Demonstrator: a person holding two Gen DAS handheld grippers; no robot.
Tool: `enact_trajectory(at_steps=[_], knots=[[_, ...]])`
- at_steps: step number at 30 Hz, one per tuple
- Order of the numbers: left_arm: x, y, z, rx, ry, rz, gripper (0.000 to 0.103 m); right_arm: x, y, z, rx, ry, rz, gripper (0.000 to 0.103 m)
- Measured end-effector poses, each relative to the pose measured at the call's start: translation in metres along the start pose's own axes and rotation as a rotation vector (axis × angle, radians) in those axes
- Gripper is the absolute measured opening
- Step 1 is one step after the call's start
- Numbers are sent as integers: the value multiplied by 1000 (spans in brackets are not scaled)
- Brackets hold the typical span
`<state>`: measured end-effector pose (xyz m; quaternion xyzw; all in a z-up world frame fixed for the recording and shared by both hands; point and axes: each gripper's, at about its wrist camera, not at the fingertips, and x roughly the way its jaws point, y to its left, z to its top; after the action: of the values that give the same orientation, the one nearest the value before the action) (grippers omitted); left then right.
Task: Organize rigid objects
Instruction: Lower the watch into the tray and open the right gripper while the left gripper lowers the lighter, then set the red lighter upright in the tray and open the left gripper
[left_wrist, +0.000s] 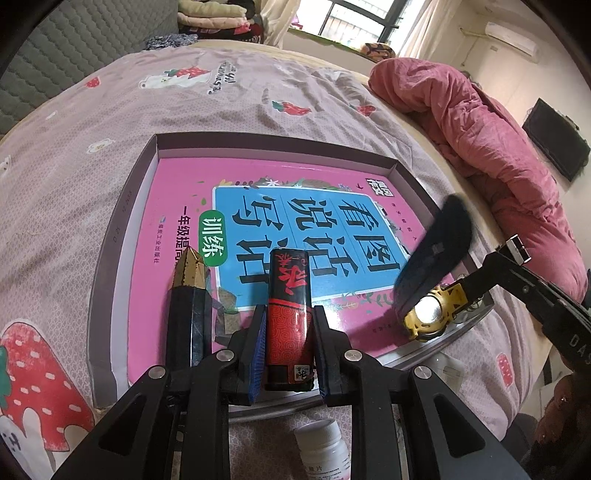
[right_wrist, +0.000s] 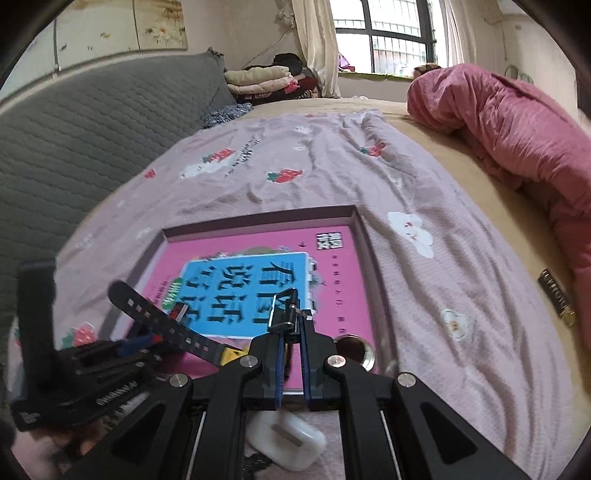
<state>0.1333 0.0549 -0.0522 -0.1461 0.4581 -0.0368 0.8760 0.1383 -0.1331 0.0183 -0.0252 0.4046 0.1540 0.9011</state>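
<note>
A shallow grey tray (left_wrist: 122, 221) (right_wrist: 258, 218) lies on the bed with a pink and blue book (left_wrist: 184, 192) (right_wrist: 340, 291) flat inside it. My left gripper (left_wrist: 288, 325) is shut on a red and black box (left_wrist: 288, 291), held low over the book's near edge. Beside it on the left, a dark blue box with a gold tip (left_wrist: 188, 295) rests in the tray. My right gripper (right_wrist: 293, 325) (left_wrist: 476, 284) is shut on the buckle end of a yellow watch (left_wrist: 424, 314) with a black strap (right_wrist: 159, 317). The watch hangs at the tray's near right corner.
A white pill bottle (left_wrist: 325, 450) and a white case (right_wrist: 284, 439) lie on the strawberry-print sheet (left_wrist: 258, 92) in front of the tray. A round metal-rimmed thing (right_wrist: 354, 350) sits in the tray's near right corner. A pink quilt (left_wrist: 480, 129) lies bunched at the right.
</note>
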Motion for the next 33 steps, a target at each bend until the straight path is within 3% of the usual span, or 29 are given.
enact_trajectory(at_steps=[17, 27, 33], knots=[[1, 1, 1, -1, 8, 3, 23, 4, -12, -10, 33, 28, -63, 8], [2, 1, 0, -3, 10, 2, 23, -2, -16, -10, 68, 9, -19, 9], [2, 2, 1, -6, 14, 1, 23, -4, -18, -11, 82, 4, -16, 31]])
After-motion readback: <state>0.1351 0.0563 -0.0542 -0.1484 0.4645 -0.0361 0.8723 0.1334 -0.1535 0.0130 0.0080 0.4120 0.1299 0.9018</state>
